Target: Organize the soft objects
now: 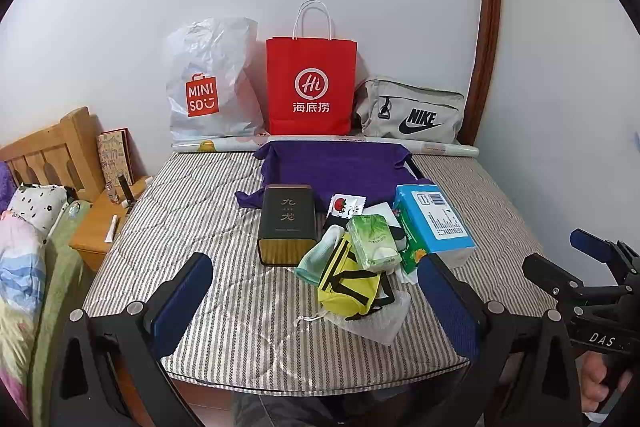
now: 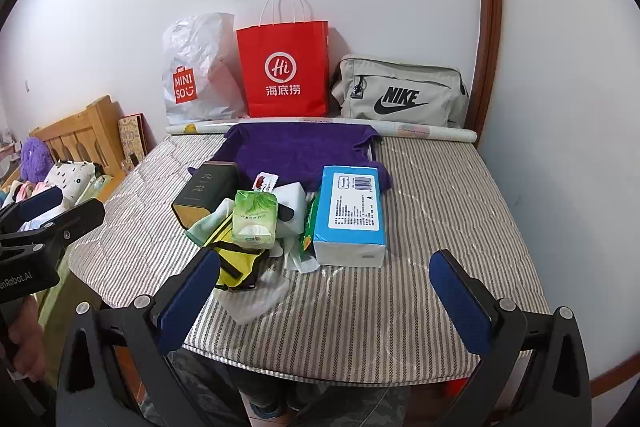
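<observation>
I am holding my left gripper (image 1: 316,307) over the near edge of the grey striped quilted mattress (image 1: 192,219), blue-padded fingers (image 1: 184,291) spread wide, nothing between the pads. My right gripper (image 2: 324,299) is hanging the same way, fingers (image 2: 460,291) spread wide, gripping nothing.

The pile of soft things is lying just ahead of both grippers, at 12 o'clock from the left one and 11 o'clock from the right one, not touching any finger.

Counting the pile: one yellow fabric pouch with black straps (image 1: 348,283) nearest me, one pale mint cloth (image 1: 316,255) at its 10 o'clock, one green soft tissue pack (image 1: 372,239) resting on top, one big blue-and-white tissue pack (image 1: 436,227) at 3 o'clock of that, one clear plastic drawstring bag (image 1: 380,323) under the pouch, one dark rectangular tin with gold lettering (image 1: 286,223) at 9 o'clock.

One purple towel-lined tray (image 1: 336,167) is sitting beyond the pile at 12 o'clock; nothing visible inside it.

Three bags are standing along the wall: one white plastic Miniso bag (image 1: 208,83), one red paper bag with white handles (image 1: 312,87), one grey Nike pouch (image 1: 408,111). Can't tell their contents.
</observation>
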